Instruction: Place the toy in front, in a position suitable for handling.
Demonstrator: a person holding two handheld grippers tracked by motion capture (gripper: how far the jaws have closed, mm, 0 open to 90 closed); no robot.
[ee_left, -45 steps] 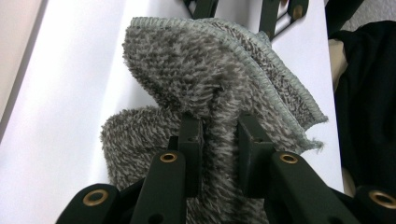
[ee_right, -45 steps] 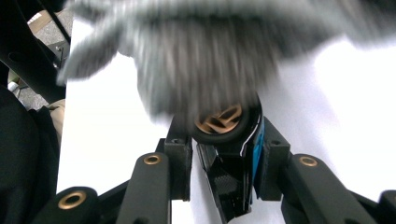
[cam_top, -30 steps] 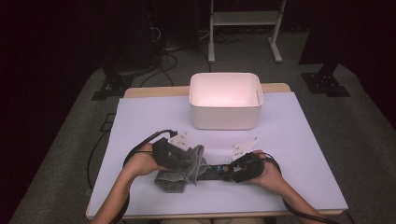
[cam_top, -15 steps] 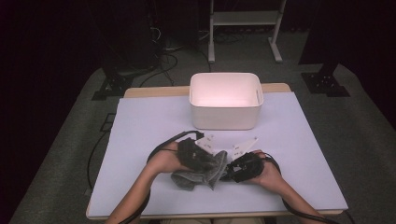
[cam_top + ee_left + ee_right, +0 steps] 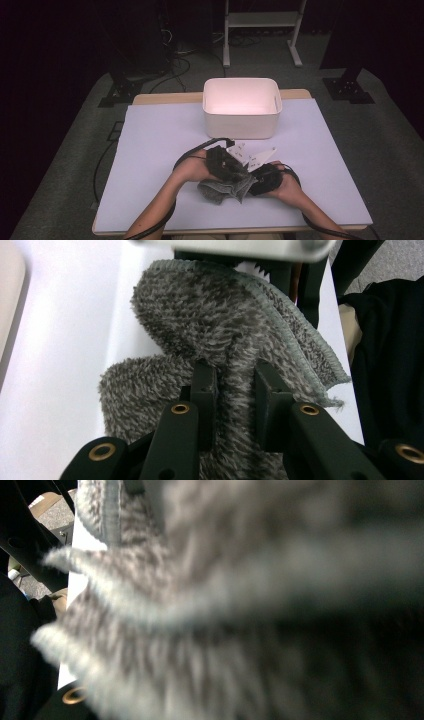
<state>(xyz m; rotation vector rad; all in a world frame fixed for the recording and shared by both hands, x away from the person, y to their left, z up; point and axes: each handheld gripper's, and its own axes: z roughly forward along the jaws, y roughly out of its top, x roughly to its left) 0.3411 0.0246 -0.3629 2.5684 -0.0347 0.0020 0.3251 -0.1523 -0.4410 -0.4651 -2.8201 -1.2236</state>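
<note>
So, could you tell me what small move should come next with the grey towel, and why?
Probably lift the bunched grey towel toward the white bin: the left gripper is clamped on it, the right gripper sits against it, and the bin stands open just beyond.

A pale lavender table (image 5: pixel 150 150) with a wooden edge stands on grey carpet (image 5: pixel 70 165). Beyond it the room lies dark, with black stand feet (image 5: pixel 120 92), trailing cables (image 5: pixel 180 55) and a white metal frame (image 5: pixel 260 30).

One grey cloth (image 5: pixel 222 189), one white bin (image 5: pixel 241 107), two handheld grippers, left (image 5: pixel 227 166) and right (image 5: pixel 262 179), and one table (image 5: pixel 160 145).
</note>
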